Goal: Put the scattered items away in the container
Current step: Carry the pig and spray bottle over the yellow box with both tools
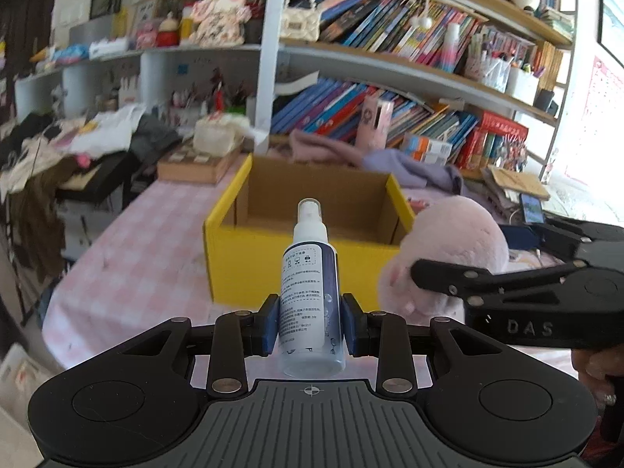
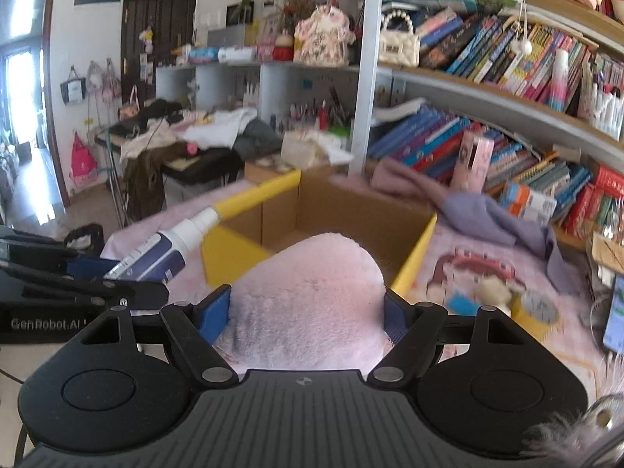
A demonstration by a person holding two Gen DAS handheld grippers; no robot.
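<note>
From the left wrist camera: the left gripper [image 1: 311, 323] has its two blue-padded jaws closed narrowly on the lower body of one white spray bottle [image 1: 311, 292], which stands upright between them, its clear cap uppermost. Just beyond the bottle sits one open cardboard box [image 1: 249, 269] with yellow outer walls and brown inner walls, resting on a worktop [image 1: 136, 273] covered in pink checked cloth. The part of the box's inside that shows holds nothing; its floor is hidden by the near wall. To the right, the right gripper [image 1: 425, 273] reaches in from the side, its dark finger lying against one pink plush toy [image 1: 460, 241] beside the box's right corner. Behind the box stands a bookshelf [image 1: 429, 74] packed with books.

From the right wrist camera: the right gripper [image 2: 306, 314] has its jaws spread wide and pressed against both sides of the pink plush toy [image 2: 308, 296], which fills the gap between them. The yellow box [image 2: 413, 257] lies directly ahead, close behind the toy, its brown interior walls visible and bare. At the left, the left gripper [image 2: 93, 269] holds the spray bottle [image 2: 171, 245], whose nozzle end points towards the box's near left rim. On the pink cloth right of the box lie several small scattered items [image 2: 491, 292], too blurred to count or name, and one lilac cloth [image 2: 495, 218].
</note>
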